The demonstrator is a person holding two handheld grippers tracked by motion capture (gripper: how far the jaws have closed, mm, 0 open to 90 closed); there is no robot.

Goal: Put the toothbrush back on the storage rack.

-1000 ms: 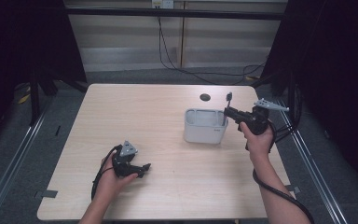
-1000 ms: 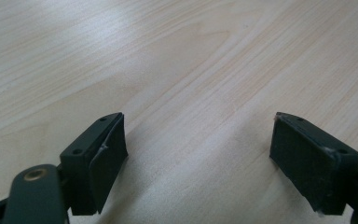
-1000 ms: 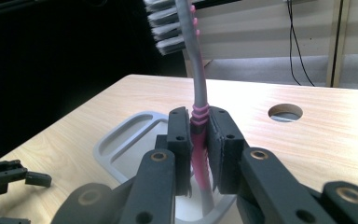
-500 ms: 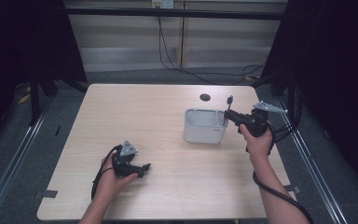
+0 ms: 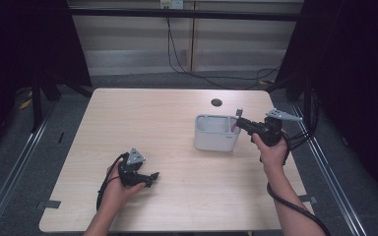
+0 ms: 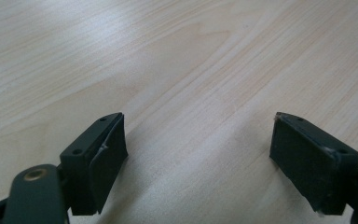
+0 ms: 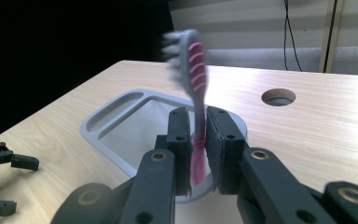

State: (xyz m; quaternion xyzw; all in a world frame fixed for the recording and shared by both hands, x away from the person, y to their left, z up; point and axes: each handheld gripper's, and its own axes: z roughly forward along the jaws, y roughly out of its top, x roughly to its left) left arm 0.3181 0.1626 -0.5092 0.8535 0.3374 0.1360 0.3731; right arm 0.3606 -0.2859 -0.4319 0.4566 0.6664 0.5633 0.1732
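Clamping a pink toothbrush (image 7: 196,84) between its jaws, the right gripper (image 5: 243,124) hangs over the right end of a grey holder (image 5: 216,132) that stands on the right half of the pale wood worktop (image 5: 167,123). In the right gripper view the toothbrush stands nearly upright, its bristled head above the jaws and its handle running down between them toward the holder's (image 7: 121,121) open top, which is split into a narrow compartment and a wider one; whether the handle tip is already inside cannot be told. A round hole (image 5: 216,102) lies in the worktop just beyond the holder. The left gripper (image 5: 145,178) rests low at the near left of the worktop, well apart from the holder, its jaws spread wide with nothing but bare wood (image 6: 205,70) between them.
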